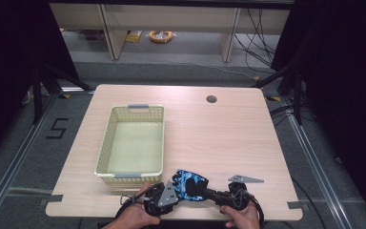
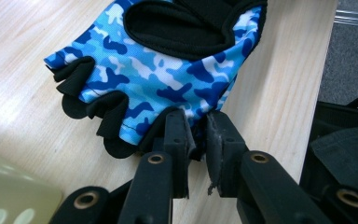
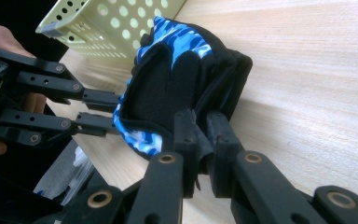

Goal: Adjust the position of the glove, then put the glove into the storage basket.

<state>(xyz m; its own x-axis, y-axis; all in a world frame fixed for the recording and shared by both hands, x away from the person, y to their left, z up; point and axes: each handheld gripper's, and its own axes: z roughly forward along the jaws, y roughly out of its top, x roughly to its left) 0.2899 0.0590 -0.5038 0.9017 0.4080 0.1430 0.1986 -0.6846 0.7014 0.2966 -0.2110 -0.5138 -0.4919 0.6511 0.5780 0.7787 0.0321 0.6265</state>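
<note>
Table [image 1: 219, 138] near edge: both grippers' jaws pinch glove [image 1: 190, 183], basket [image 1: 105, 157] adj.

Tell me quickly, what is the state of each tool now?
Left tool: closed on the edge of the blue camouflage glove.
Right tool: closed on the same glove's black edge.

Matt camouflage cloth glove [image 2: 168, 70], perforated plastic basket [image 1: 132, 143], smooth wood-grain table [image 1: 219, 138]

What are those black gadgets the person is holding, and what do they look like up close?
Each hand carries a black gripper: the left gripper and the right gripper. Both have two flat black jaws on jointed bars with brass-coloured pivot rings. Each carries a grey three-cornered plate on top, and black cables trail from them. The forearms are bare, without sleeves.
</note>
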